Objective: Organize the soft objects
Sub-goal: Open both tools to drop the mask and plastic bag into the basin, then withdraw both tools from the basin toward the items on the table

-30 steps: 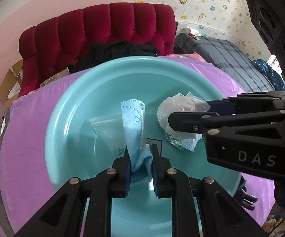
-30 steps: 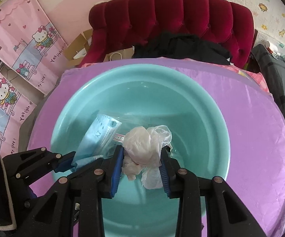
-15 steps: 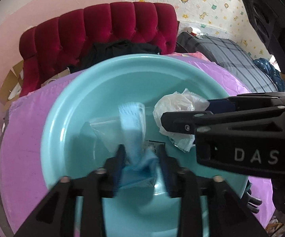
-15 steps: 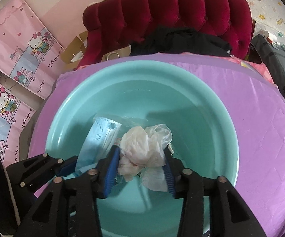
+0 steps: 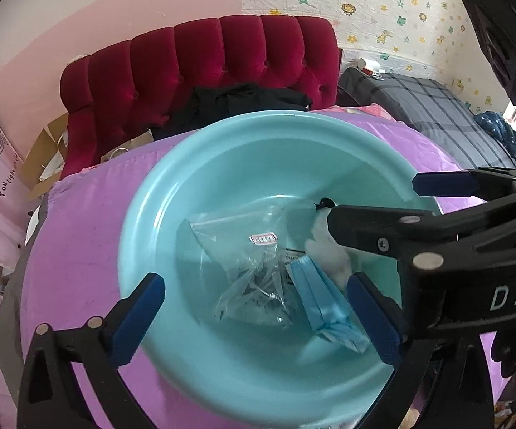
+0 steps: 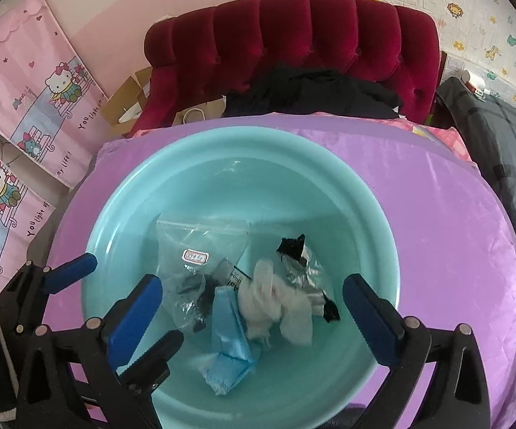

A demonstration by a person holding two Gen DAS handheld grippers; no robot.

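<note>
Left wrist view: the left gripper (image 5: 258,307) hangs over a teal basin (image 5: 143,214) on a purple cloth (image 5: 79,221), its jaws having just sprung fully apart and holding nothing. A second ago they pinched the blue face mask (image 5: 324,304) upright; it now lies folded on the basin floor, just inside the right-hand blue pad and apparently free of it. Beside the mask lies a clear plastic bag (image 5: 247,250) with a small red-edged label. The right gripper (image 5: 383,211) crosses in from the right, partly hiding a white crumpled wad (image 5: 326,250).

Right wrist view: the right gripper (image 6: 254,304) has likewise just opened to its widest and grips nothing. The white crumpled glove (image 6: 279,296), squeezed between its pads a second ago, rests loose in the basin (image 6: 107,214), touching the face mask (image 6: 229,329) and a silver-and-black wrapper (image 6: 304,261). The clear bag (image 6: 193,250) lies to their left. The left gripper (image 6: 125,300) shows at lower left, one blue finger (image 6: 70,268) over the rim.

With both soft items dropped together into the basin, this pair of placements looks finished. The likely next step is to lift both tools clear and look for anything left outside; none is visible on the cloth (image 6: 437,214) here.
</note>
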